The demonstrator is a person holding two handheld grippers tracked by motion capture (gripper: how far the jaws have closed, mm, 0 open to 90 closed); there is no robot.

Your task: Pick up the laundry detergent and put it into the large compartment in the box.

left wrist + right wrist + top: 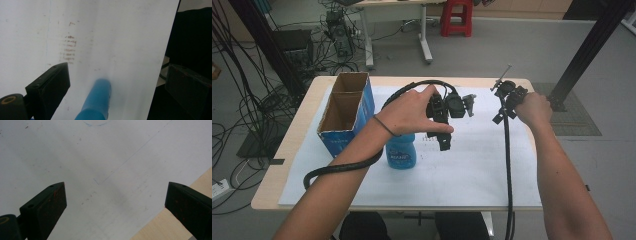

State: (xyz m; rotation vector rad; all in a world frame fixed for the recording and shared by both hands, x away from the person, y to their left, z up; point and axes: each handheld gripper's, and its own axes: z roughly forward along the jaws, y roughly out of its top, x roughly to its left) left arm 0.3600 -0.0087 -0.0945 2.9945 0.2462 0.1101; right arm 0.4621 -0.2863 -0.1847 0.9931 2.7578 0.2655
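The blue bottle (pixel 401 151) stands on the white sheet (pixel 472 165) beside the cardboard box (pixel 346 111). The left gripper (pixel 117 82), fingers released, is best lowered squarely around its cap (right gripper (pixel 116 202) idle, spread wide).

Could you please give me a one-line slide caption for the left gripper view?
Open left gripper poised over the blue bottle, which lies between its black jaws on white paper.
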